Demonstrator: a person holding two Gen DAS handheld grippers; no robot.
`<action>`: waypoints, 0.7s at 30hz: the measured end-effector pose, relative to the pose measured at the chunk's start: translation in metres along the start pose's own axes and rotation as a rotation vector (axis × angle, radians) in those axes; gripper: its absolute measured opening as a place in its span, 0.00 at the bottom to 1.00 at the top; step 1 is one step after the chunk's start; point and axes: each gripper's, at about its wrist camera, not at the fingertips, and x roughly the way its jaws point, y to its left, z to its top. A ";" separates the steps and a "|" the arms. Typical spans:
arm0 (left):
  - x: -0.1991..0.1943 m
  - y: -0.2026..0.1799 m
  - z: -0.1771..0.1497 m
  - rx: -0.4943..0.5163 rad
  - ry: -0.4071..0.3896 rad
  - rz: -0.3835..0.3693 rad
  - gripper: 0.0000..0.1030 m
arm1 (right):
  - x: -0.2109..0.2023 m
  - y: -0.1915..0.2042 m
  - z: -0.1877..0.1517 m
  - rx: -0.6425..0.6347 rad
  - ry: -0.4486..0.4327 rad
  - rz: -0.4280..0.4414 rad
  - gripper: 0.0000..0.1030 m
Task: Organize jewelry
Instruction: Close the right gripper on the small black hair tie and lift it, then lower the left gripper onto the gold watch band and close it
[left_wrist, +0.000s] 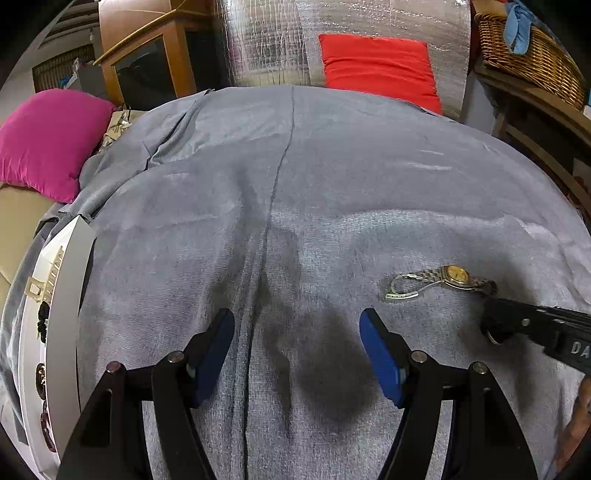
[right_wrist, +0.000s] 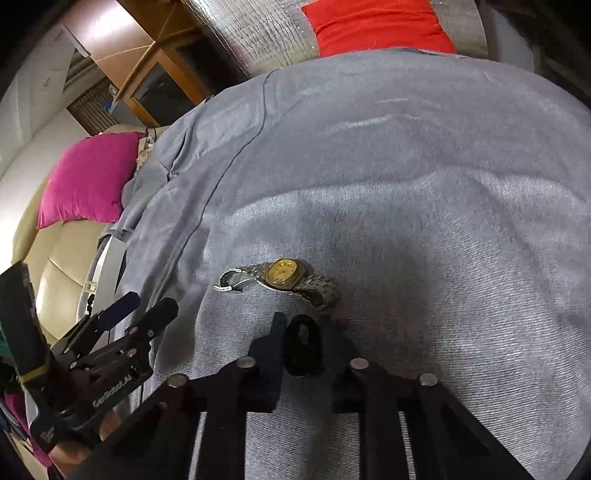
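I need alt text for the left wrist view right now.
The left gripper hangs open over a grey blanket. At right, the right gripper touches the band end of a gold-faced watch. A white tray of jewelry sits at the left edge.

A: Dim indoor light; dark shadows pool on the grey cloth (left_wrist: 332, 184) at six o'clock. Foil backdrop (left_wrist: 266, 44) glints at twelve.

B: Fisheye bends edges; corners black, near fingers blurred.
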 end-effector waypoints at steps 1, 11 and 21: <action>0.001 0.000 0.001 0.001 0.000 -0.001 0.69 | -0.003 -0.002 0.001 0.006 -0.005 0.006 0.14; 0.005 -0.045 0.009 0.144 -0.068 -0.090 0.69 | -0.033 -0.050 0.012 0.158 -0.076 0.018 0.07; 0.030 -0.053 0.009 0.202 0.010 -0.263 0.47 | -0.023 -0.063 0.013 0.219 -0.037 0.027 0.08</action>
